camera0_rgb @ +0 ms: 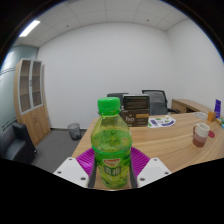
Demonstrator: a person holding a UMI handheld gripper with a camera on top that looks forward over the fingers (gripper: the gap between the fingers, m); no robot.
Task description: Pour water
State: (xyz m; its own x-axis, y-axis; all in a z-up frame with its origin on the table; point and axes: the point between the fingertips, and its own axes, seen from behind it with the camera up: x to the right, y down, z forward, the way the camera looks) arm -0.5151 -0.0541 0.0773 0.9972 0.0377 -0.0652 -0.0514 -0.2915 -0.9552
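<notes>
Bottle (112, 145) — green, upright — clamped between the tool's (113, 166) fingers.

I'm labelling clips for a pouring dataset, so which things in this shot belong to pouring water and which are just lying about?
Job in hand:
green bottle, capped, held between the gripper fingers
cup on the table, possibly the target

Lying about:
plate
chairs
bin
cabinet

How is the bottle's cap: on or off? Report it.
On. The green cap sits atop the upright bottle, which is held between the gripper's fingers above the table.
</notes>
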